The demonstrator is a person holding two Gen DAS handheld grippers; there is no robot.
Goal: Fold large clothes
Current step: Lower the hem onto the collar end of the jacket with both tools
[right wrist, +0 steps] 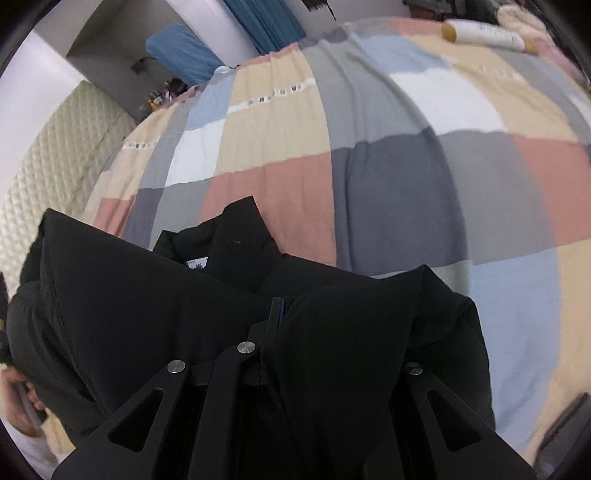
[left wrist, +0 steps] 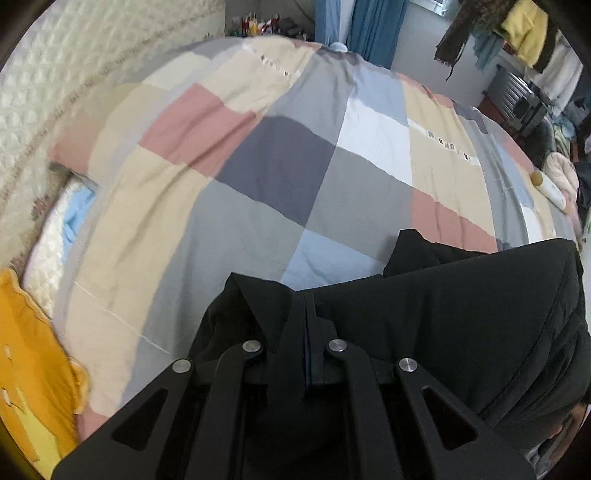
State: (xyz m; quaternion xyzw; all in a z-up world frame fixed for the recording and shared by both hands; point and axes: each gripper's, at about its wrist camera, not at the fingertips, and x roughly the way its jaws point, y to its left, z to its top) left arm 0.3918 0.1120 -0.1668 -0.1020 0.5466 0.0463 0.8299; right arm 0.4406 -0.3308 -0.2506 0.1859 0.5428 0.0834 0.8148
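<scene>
A large black jacket (left wrist: pixel 461 314) hangs between my two grippers above a bed with a patchwork cover (left wrist: pixel 277 166). My left gripper (left wrist: pixel 308 317) is shut on the jacket's left edge, with black cloth pinched between the fingers. In the right wrist view the jacket (right wrist: pixel 147 295) spreads to the left, its collar and a white label showing. My right gripper (right wrist: pixel 280 317) is shut on the jacket's right edge; cloth drapes over its right finger and hides it. The patchwork cover (right wrist: pixel 369 147) lies beyond.
A cream quilted headboard (left wrist: pixel 55 92) and pillows lie at the left. A yellow cushion (left wrist: pixel 33 369) is at the lower left. A white tube-shaped bottle (right wrist: pixel 487 35) lies on the bed's far edge. Clothes hang at the back right (left wrist: pixel 524 40). Blue curtains (left wrist: pixel 376 29) hang behind.
</scene>
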